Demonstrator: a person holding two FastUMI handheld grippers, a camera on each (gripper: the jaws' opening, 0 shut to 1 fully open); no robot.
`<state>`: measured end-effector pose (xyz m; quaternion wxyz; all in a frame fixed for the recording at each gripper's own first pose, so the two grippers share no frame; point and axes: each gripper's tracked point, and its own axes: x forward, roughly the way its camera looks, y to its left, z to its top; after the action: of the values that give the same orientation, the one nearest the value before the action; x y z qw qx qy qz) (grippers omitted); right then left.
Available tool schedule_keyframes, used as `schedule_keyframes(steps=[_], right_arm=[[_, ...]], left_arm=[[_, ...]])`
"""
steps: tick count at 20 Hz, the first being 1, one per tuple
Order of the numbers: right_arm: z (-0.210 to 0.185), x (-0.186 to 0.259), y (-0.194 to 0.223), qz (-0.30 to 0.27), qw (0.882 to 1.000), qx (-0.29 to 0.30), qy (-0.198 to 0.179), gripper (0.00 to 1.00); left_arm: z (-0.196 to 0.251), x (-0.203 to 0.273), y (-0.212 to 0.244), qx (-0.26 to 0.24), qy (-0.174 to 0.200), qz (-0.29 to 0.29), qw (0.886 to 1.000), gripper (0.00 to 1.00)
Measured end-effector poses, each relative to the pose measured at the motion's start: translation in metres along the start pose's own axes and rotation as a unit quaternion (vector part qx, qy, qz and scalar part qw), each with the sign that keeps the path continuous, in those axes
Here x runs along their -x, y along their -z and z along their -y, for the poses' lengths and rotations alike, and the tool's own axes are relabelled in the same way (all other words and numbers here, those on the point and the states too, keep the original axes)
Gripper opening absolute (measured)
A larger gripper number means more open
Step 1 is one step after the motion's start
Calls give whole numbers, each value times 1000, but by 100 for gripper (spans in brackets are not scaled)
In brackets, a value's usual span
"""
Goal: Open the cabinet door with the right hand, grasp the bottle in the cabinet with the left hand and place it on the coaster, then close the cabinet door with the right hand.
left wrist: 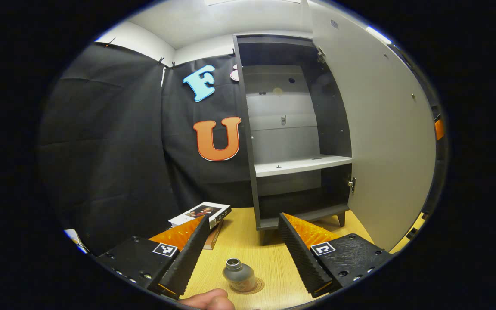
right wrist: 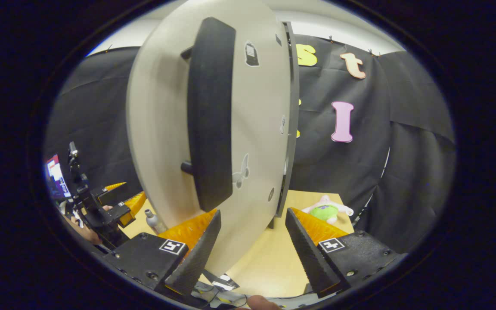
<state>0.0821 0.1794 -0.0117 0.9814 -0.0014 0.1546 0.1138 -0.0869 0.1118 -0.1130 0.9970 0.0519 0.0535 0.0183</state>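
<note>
A small grey bottle (left wrist: 238, 274) stands upright on a round brown coaster (left wrist: 257, 286) on the wooden table. My left gripper (left wrist: 243, 216) is open, drawn back above the bottle, its fingers apart on either side and not touching it. Ahead, the dark cabinet (left wrist: 293, 129) is open with a bare pale shelf (left wrist: 302, 164), and its pale door (left wrist: 385, 129) is swung out to the right. In the right gripper view the door (right wrist: 162, 129) with its long dark handle (right wrist: 211, 116) looms close. My right gripper (right wrist: 253, 212) is open at the door's lower part. The left gripper (right wrist: 125, 193) and bottle (right wrist: 153, 219) show beyond.
Books (left wrist: 200, 213) lie stacked on the table left of the cabinet foot. A green and white plush toy (right wrist: 327, 210) lies on the table behind the door. A small screen (right wrist: 56, 176) glows at the far left. A thumb (left wrist: 209, 299) shows near the bottle.
</note>
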Motion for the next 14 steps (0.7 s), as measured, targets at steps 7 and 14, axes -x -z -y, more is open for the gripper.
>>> schedule_keyframes(steps=[7, 14], right_arm=[[5, -18, -19, 20, 999, -36, -20, 97], [-6, -32, -27, 24, 998, -24, -53, 97]], left_arm=[[-16, 6, -7, -2, -26, -5, 1000, 96], [-23, 9, -14, 4, -55, -9, 998, 96]])
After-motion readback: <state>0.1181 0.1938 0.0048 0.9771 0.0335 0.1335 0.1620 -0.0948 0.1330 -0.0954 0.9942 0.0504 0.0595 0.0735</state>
